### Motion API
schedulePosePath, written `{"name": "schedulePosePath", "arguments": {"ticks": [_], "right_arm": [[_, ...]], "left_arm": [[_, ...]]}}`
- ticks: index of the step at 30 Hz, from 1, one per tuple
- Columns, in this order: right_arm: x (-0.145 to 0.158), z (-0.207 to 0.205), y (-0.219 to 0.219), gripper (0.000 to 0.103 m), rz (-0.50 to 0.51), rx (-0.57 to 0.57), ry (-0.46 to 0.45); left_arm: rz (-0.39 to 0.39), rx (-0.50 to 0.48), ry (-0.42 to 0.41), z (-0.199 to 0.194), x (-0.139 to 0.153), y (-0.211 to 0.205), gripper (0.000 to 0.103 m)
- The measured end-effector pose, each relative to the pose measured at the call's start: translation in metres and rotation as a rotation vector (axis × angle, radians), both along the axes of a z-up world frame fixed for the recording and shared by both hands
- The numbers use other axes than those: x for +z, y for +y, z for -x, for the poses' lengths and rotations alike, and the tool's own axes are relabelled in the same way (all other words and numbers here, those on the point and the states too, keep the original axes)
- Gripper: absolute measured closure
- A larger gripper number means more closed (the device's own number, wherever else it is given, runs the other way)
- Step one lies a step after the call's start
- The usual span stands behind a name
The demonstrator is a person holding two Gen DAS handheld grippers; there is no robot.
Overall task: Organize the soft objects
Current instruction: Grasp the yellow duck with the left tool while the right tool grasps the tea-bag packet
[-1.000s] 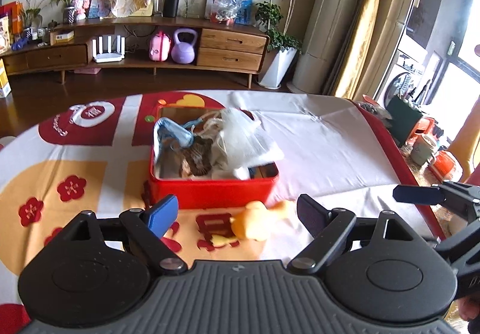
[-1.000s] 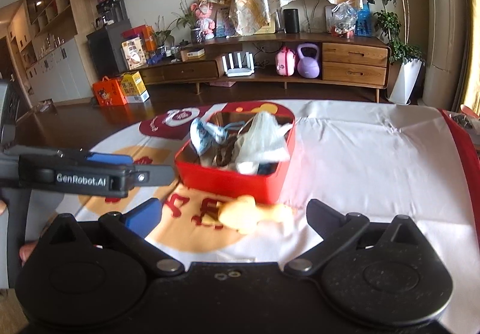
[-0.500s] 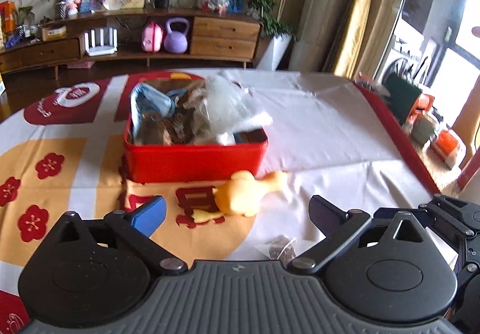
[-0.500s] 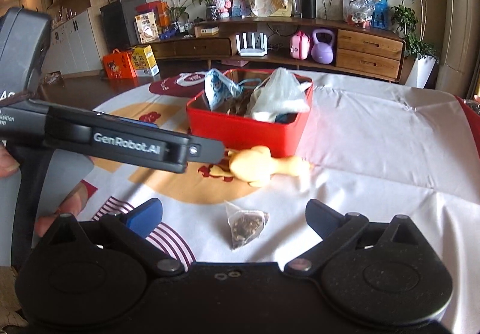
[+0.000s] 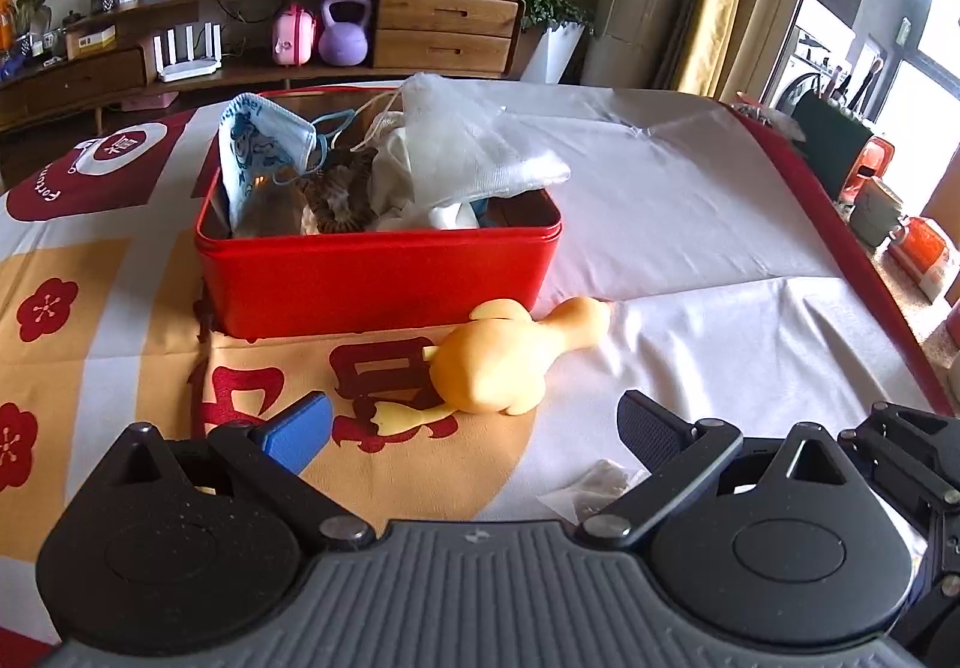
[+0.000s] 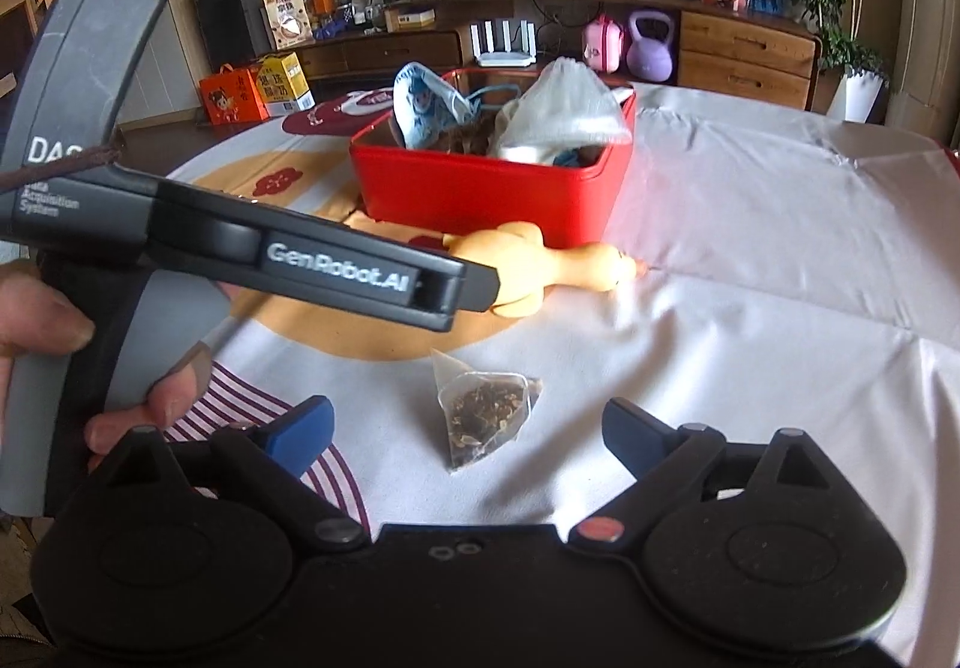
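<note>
A yellow rubber duck (image 5: 498, 368) lies on its side on the tablecloth, just in front of a red tin box (image 5: 378, 278). My left gripper (image 5: 474, 428) is open, low over the cloth, with the duck just ahead of its fingertips. A pyramid tea bag (image 6: 486, 410) lies flat on the cloth between the fingers of my right gripper (image 6: 468, 425). Its jaws are closing, wide apart, and the pads do not touch the bag. The box (image 6: 480, 188) holds a face mask (image 5: 258, 152), a white mesh bag (image 5: 468, 146) and a brown scrunchie (image 5: 339, 191).
In the right wrist view the left gripper's body (image 6: 240, 260) and the hand (image 6: 48, 320) holding it fill the left side. The table's red edge (image 5: 840, 248) runs along the right. A wooden sideboard (image 5: 420, 26) stands across the room.
Both grippers have sunk toward the table. The duck and the box look nearer, and the tea bag has come into view between the right fingers. The left jaws stand wider.
</note>
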State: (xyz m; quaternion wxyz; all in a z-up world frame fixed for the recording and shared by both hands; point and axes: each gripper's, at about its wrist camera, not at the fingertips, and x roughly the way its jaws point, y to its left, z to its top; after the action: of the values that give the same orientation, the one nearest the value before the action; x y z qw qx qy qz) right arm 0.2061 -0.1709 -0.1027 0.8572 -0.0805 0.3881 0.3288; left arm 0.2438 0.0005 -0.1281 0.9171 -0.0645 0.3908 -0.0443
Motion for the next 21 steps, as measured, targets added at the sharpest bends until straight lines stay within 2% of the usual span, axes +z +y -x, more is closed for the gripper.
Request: {"name": "schedulePosePath", "arguments": {"ticks": [14, 21], "right_arm": [[-0.016, -0.013, 0.009, 0.024, 0.025, 0.026, 0.022], [-0.021, -0.017, 0.012, 0.034, 0.031, 0.036, 0.027]], "left_arm": [[-0.063, -0.019, -0.011, -0.030, -0.021, -0.012, 0.002], [-0.073, -0.049, -0.008, -0.039, -0.025, -0.021, 0.029]]}}
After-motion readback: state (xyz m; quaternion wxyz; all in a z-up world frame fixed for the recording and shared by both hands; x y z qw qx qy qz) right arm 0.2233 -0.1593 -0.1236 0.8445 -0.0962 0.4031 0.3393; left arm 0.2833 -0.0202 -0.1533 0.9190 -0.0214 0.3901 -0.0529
